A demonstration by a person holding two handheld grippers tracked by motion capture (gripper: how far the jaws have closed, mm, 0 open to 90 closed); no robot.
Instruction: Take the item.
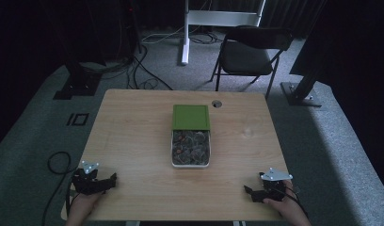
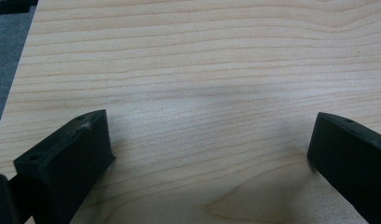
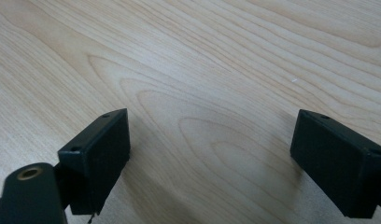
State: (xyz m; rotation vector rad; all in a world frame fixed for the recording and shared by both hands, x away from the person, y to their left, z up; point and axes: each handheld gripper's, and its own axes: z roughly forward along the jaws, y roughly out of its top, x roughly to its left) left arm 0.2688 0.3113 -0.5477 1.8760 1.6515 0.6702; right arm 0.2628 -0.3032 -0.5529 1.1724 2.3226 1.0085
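Note:
A clear box (image 1: 190, 149) full of small dark and orange pieces sits in the middle of the wooden table (image 1: 133, 136). Its green lid (image 1: 191, 116) lies just behind it, overlapping the far end. My left gripper (image 1: 112, 178) rests at the front left corner of the table, held by a hand, jaws wide open over bare wood (image 2: 207, 140). My right gripper (image 1: 248, 190) rests at the front right corner, also open, with nothing between its black jaws (image 3: 212, 140).
A round cable hole (image 1: 217, 103) lies near the table's far edge. Behind the table stand a black folding chair (image 1: 249, 54), a white stand leg (image 1: 185, 33) and dark tripod bases. Cables run over the grey carpet to the left.

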